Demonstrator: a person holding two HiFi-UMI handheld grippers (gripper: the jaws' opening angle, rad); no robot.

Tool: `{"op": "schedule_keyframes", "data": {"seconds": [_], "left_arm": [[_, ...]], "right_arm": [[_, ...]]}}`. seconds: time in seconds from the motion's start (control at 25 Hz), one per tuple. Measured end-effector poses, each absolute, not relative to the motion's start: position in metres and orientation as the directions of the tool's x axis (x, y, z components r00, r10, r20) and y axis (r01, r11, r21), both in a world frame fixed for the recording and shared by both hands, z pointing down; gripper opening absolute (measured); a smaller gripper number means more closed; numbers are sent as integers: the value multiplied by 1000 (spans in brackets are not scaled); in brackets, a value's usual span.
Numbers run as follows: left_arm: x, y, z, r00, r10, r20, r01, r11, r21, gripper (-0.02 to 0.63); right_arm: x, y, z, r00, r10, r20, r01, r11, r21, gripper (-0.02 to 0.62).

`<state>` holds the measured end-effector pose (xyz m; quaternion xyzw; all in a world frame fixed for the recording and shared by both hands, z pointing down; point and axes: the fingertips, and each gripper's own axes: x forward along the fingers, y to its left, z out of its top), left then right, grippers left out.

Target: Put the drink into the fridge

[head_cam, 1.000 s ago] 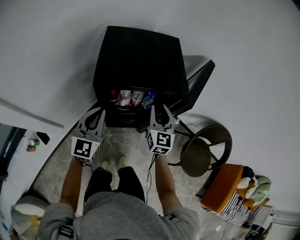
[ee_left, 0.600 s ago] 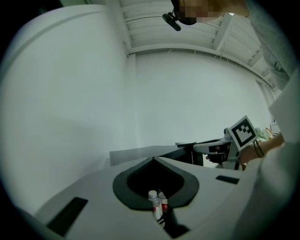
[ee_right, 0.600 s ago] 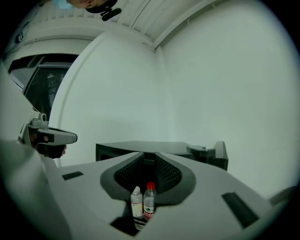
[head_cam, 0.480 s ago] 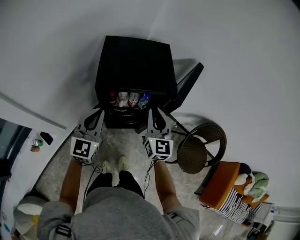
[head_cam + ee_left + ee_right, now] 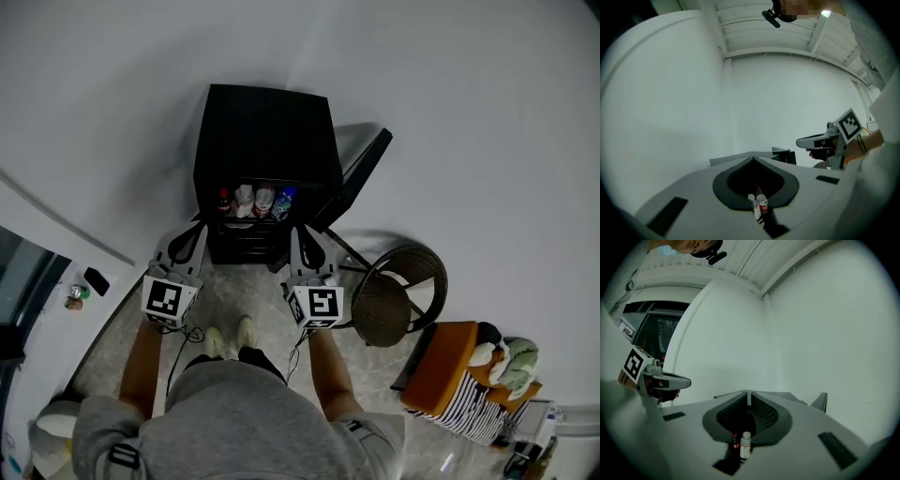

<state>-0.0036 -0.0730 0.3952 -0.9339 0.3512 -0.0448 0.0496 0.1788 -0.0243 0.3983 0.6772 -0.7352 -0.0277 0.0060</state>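
Bottles (image 5: 251, 201) stand in the fridge (image 5: 262, 127), chair (image 5: 398, 295) at its right.

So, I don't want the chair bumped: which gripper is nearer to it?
Right. The right gripper, jaws just closed on nothing, is just left of the chair; the left gripper is farther left, across the fridge front.

Fridge (image 5: 267, 131) open; bottle row (image 5: 253, 200) fills shelf front (side by side). Door (image 5: 364, 173), wicker chair (image 5: 398, 300) crowd right; floor (image 5: 253, 286) before fridge free.
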Motion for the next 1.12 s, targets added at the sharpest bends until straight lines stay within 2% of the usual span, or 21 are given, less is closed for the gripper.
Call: {"op": "schedule_keyframes", "data": {"seconds": [1.12], "left_arm": [[-30,-42,394,738,-673,49,-666,-738,-109,5]], "right_arm": [[150,15,401,-91,-996,-16,-995,91,40,32]]}}
